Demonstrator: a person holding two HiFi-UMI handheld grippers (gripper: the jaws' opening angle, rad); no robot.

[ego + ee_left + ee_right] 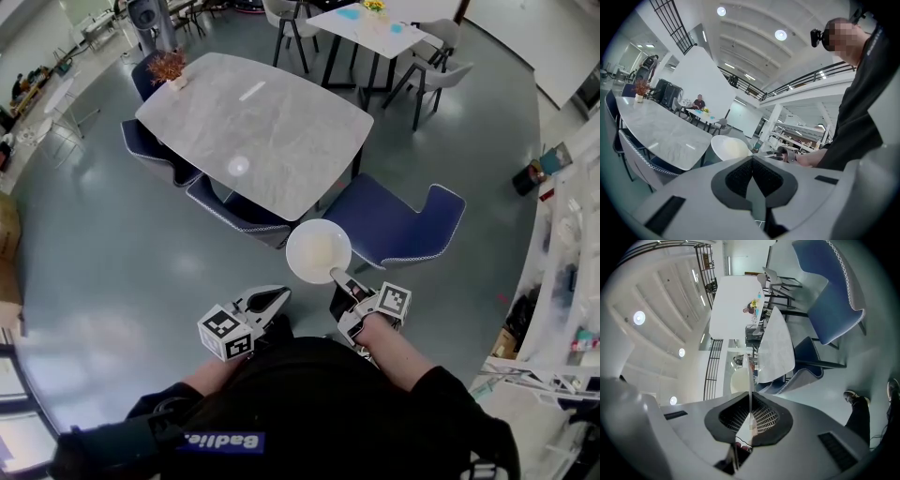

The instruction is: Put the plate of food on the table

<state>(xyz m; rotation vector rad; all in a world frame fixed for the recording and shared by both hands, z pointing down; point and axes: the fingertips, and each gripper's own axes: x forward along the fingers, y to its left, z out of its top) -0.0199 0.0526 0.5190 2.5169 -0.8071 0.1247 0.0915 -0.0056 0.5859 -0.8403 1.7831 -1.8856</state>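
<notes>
A: Start nearest the person. What are the two tongs doing?

B: The right gripper [339, 279] is clenched on the near rim of a round white plate [317, 250]. In the right gripper view the rim runs edge-on between the dark ribbed pads [761, 416], which are pinched onto it. The left gripper [281, 295] is closed on nothing. In its own view its jaws meet with no gap and nothing sits between them.

A: Where is the plate in relation to the big table?

B: It is in the air, just short of the near corner of the grey marble-topped table [253, 131], and not yet on it. A pale yellowish patch lies in the plate's middle, but I can't tell what food it is. The left gripper hangs beside the right one, farther from the table than the plate and apart from it.

A: What sits around that table?

B: There is a dark blue upholstered chair with white edging [394, 225] at the near corner, right of the plate. More blue chairs of the same kind are tucked along the table's left side. A small pot of reddish-brown dried plants [169, 67] stands at the table's far end. The rest of the top is bare apart from light reflections.

A: And beyond it?

B: Past the table's far side stands a smaller white table with black legs [375, 28], with pale grey chairs round it. In the left gripper view a seated person in a dark top [698, 101] is at that smaller table.
</notes>
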